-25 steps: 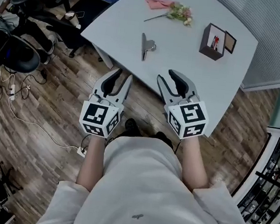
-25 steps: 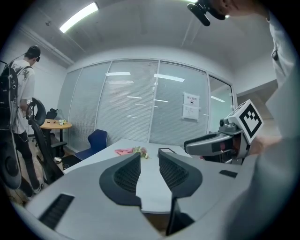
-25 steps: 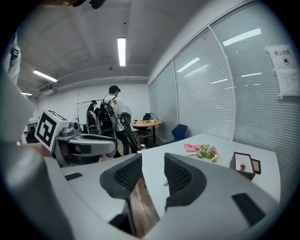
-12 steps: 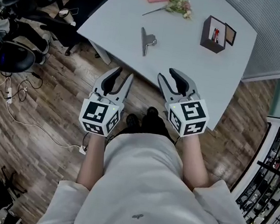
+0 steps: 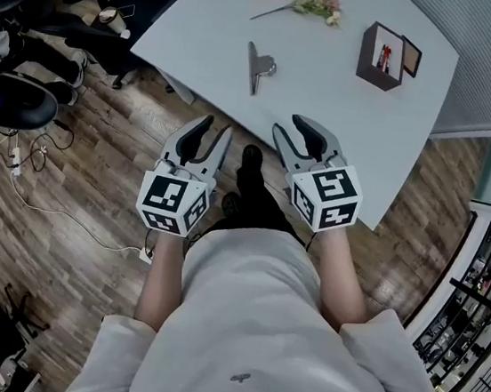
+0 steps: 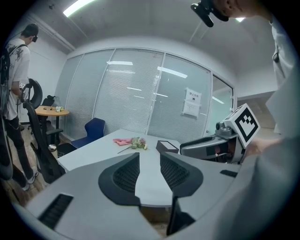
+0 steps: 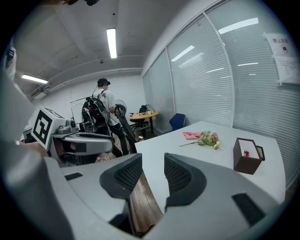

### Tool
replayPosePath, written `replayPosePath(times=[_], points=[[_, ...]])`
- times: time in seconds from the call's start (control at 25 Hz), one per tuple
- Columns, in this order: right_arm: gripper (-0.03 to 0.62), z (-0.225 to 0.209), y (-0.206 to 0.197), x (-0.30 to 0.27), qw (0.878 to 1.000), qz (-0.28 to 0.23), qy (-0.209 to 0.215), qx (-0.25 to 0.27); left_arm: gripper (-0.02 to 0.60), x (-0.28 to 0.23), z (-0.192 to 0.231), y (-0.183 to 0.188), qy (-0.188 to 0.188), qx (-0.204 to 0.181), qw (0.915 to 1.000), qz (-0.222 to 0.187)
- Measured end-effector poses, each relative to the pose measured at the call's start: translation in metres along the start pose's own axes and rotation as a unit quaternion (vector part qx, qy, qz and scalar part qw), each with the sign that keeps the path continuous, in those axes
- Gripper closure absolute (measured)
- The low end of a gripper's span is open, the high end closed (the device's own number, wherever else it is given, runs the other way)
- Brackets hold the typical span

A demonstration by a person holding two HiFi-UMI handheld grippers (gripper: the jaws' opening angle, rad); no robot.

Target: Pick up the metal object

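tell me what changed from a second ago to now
The person stepped forward: a dark shoe now shows between the grippers. The left gripper has just been opening its jaws a little, with nothing between them. The right gripper is open and empty as before. The metal clip, flowers and box lie unmoved on the table.

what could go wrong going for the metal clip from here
The metal clip lies flat on the smooth table, so it could slide away or slip out rather than get gripped. The left tongs and right tongs are both open and short of the table's near edge; coming in low, they might knock that edge.
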State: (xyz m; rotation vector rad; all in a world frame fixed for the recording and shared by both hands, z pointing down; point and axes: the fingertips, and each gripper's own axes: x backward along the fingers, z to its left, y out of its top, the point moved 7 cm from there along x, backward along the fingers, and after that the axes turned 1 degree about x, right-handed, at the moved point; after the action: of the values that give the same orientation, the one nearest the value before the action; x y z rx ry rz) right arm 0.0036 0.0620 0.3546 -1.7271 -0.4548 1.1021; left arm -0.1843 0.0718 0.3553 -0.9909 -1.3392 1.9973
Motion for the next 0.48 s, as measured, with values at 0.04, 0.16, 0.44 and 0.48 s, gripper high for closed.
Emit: replayPosePath(times=[0.04, 0.16, 0.44, 0.48], points=[[0.456, -0.004, 0.001, -0.005, 1.000, 0.001, 0.002, -0.001, 0.434, -0.004, 0.002, 0.001, -0.001, 0.004, 1.0000, 0.000], [0.456, -0.017, 0.005, -0.020, 1.000, 0.003, 0.007, -0.005, 0.433, -0.018, 0.010, 0.008, 0.000, 0.007, 1.0000, 0.001], [0.456, -0.040, 0.014, -0.054, 1.000, 0.021, 0.018, -0.004, 0.434, -0.048, 0.031, 0.019, 0.005, 0.008, 0.9999, 0.011], [0.456, -0.044, 0.015, -0.058, 1.000, 0.024, 0.019, -0.003, 0.434, -0.052, 0.033, 0.021, 0.005, 0.008, 0.9999, 0.011]])
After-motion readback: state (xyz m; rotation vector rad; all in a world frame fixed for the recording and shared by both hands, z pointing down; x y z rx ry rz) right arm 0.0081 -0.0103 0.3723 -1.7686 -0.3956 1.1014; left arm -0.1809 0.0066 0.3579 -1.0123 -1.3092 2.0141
